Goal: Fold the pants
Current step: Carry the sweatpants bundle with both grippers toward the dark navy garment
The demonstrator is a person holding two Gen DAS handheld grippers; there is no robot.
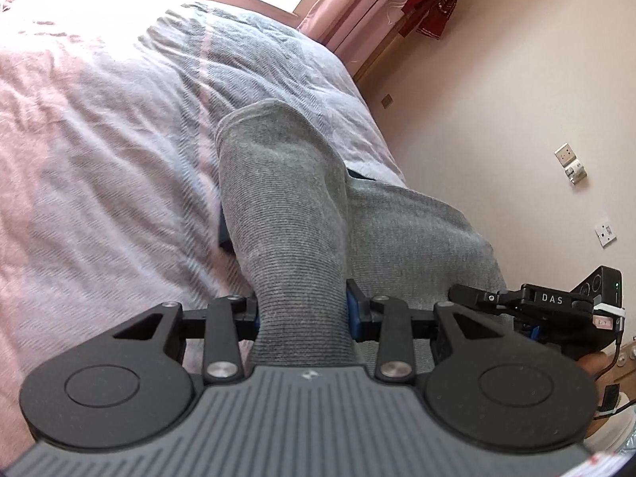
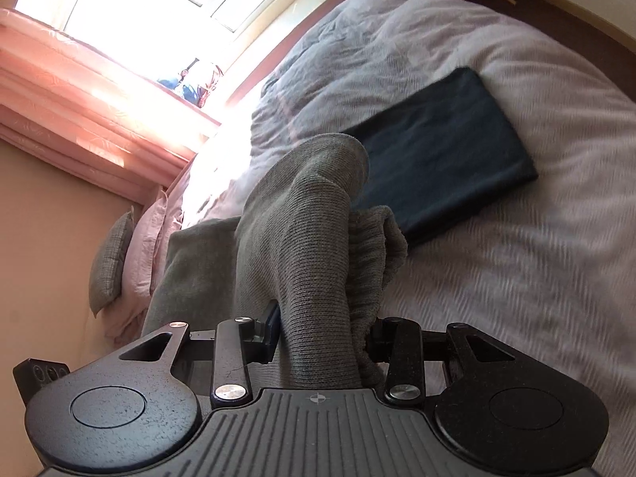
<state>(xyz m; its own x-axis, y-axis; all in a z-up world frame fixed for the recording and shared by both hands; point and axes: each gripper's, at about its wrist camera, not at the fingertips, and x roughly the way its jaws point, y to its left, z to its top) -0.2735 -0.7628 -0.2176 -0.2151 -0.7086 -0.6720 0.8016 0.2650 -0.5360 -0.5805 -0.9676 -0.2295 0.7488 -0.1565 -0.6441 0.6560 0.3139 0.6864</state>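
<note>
With the left tongs (image 1: 304, 310) and right tongs (image 2: 322, 334) each clamped on the grey pants (image 1: 286, 206), the carry-over fold seems underway, so the next move calls for laying the lifted edge evenly on the bed (image 1: 99, 151).

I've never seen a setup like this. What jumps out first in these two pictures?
First, the grey knit pants, bunched and clamped in each black tool, left and right, rising up the middle of both views. Behind them spreads a rumpled pale pink bed cover, with a folded dark blue cloth lying flat on it. A bright window with pink curtains glares at the upper left of the right view.
</note>
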